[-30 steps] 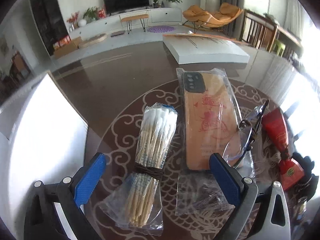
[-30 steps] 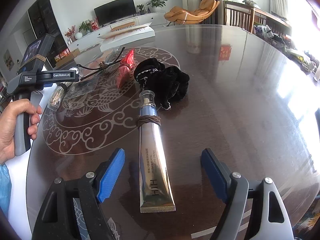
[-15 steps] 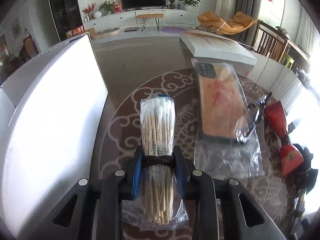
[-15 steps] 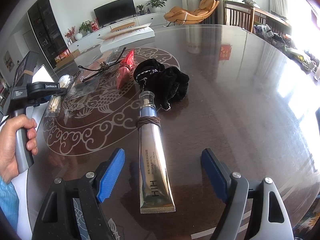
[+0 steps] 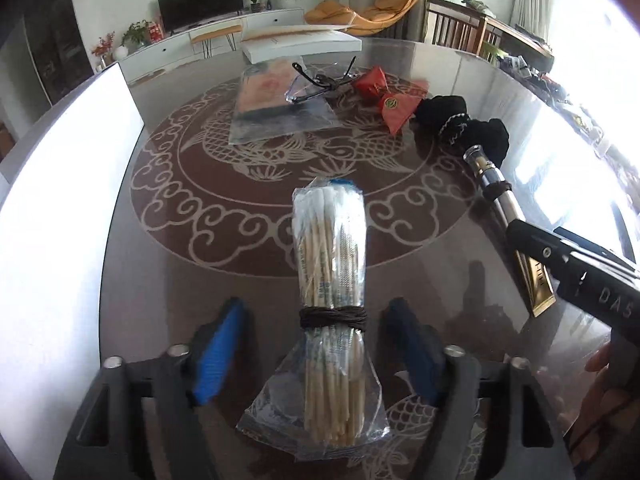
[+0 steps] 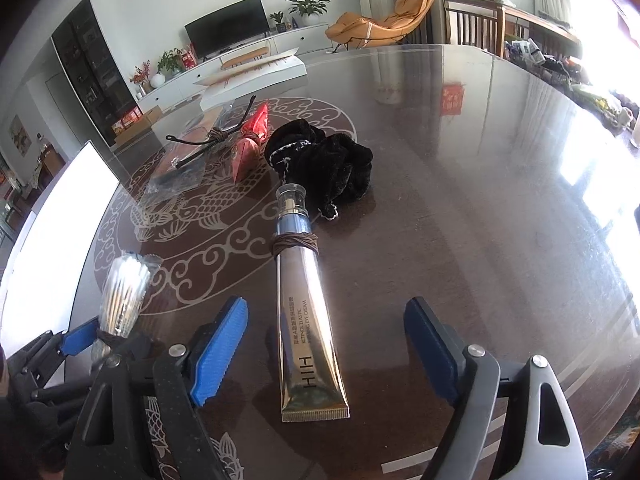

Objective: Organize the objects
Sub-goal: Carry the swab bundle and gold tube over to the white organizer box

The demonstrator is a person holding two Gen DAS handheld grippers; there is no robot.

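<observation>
Glossy brown glass covers the round table (image 5: 440, 264), printed with a pale fish-and-cloud medallion. One bagged bundle of cotton swabs (image 5: 330, 300), tied round the middle with a dark band, lies on it between the blue pads of the left gripper (image 5: 320, 354), whose jaws stand spread with a gap on either side of the bundle. The right gripper (image 6: 326, 354) is likewise wide apart, its two pads flanking one gold cream tube (image 6: 306, 316) that lies flat, cap pointing away, also bound with a dark band; neither pad touches it. Beyond the tube's cap sits one black velvet pouch (image 6: 332, 168), just beside it. Farther back are one red packet (image 5: 384, 100), one pair of glasses (image 5: 320, 82) resting on one bagged phone case (image 5: 272, 108), and one white flat box (image 5: 300, 42) at the far edge. One white board (image 5: 60, 216) runs along the left.
</observation>
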